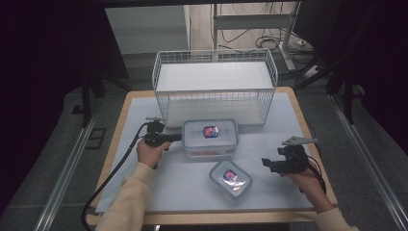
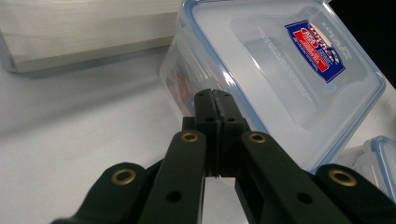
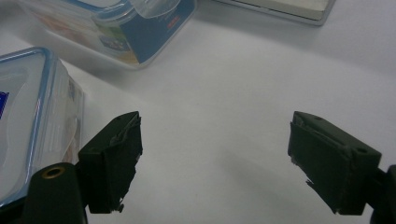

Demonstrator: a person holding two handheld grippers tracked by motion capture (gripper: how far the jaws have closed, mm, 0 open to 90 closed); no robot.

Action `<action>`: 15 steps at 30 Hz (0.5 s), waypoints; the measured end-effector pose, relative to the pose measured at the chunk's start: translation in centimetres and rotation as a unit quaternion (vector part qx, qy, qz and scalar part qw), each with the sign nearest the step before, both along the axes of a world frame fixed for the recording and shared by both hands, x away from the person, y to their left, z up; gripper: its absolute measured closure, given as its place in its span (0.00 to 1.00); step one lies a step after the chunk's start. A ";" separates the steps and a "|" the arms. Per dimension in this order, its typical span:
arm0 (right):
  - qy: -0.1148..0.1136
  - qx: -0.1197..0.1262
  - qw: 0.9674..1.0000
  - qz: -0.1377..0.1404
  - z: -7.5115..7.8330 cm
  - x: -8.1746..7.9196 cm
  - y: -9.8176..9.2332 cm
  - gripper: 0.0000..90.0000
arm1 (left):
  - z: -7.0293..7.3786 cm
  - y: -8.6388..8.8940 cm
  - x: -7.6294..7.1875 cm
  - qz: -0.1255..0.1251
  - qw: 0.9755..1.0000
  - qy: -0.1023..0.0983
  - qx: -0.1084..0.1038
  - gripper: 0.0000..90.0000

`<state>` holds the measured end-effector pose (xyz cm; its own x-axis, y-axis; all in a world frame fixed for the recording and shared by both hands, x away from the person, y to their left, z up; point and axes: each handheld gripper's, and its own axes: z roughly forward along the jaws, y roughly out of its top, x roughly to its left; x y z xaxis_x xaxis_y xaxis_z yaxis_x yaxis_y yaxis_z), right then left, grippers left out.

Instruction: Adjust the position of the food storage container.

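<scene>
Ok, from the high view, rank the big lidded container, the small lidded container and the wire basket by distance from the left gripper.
1. Big lidded container: right beside the left gripper, at its shut jaws.
2. Small lidded container: nearer the person, toward the right.
3. Wire basket: at the table's far edge.

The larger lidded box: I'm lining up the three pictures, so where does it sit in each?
High view: the larger lidded box sits centre, before the wire basket.
Left gripper view: upper right, just beyond the shut tongs.
Right gripper view: top left.
Shared landmark: its red-and-blue lid label.
</scene>
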<state>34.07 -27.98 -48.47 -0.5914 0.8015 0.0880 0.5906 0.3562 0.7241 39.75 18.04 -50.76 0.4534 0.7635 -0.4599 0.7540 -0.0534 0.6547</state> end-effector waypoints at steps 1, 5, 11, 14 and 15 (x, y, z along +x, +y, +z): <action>-0.002 0.000 1.000 0.000 0.0 0.0 0.0 0.20 | 0.0 0.0 0.0 -0.001 1.000 0.000 0.000 1.00; -0.003 0.004 1.000 0.000 0.1 0.0 -0.1 0.19 | 0.9 0.4 -0.8 0.007 1.000 -0.021 0.012 1.00; -0.006 0.019 1.000 0.001 0.3 0.0 -0.2 0.18 | 2.1 1.4 -3.1 0.006 0.999 -0.042 0.011 1.00; -0.009 0.022 1.000 0.004 0.3 0.0 0.0 0.18 | 2.5 1.7 -4.2 0.012 0.998 -0.049 0.024 0.99; -0.008 0.023 1.000 0.004 0.3 -0.1 0.0 0.18 | 2.6 1.8 -4.7 0.010 0.999 -0.049 0.022 0.98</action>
